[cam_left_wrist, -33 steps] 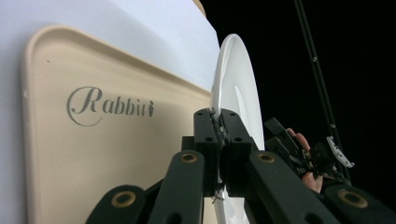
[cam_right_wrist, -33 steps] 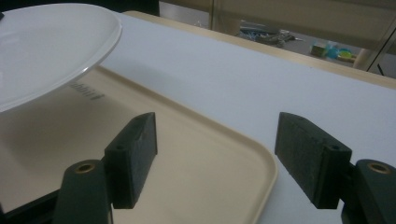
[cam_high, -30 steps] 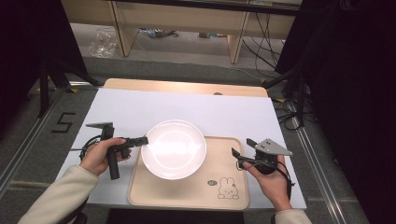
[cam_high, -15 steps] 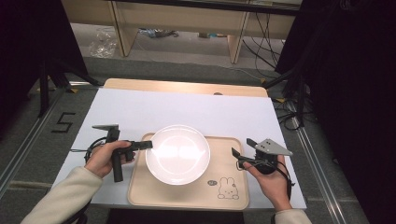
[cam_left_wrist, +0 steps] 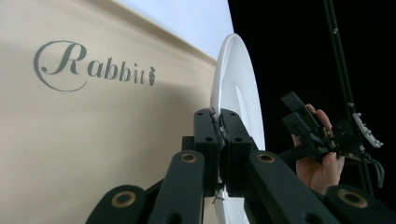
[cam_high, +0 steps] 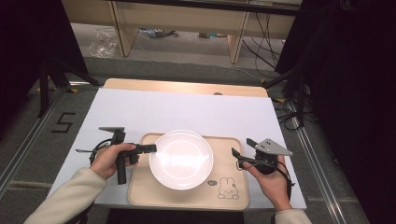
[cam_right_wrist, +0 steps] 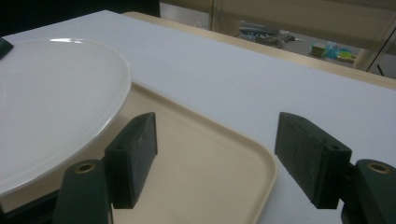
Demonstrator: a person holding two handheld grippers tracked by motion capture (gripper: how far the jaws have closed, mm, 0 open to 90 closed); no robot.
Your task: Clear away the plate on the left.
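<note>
Two grippers work the beige rabbit tray (cam_high: 140, 196): the left gripper (cam_high: 150, 148) pinches the white plate (cam_high: 181, 159) at its nine-o'clock rim, apparently to steer it over the tray, while the right gripper (cam_high: 236, 158), jaws spread and empty, waits at three o'clock.

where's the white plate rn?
In the high view the white plate sits over the left-centre of the beige tray, the left gripper shut on its left rim and the right gripper open, off to its right.
</note>
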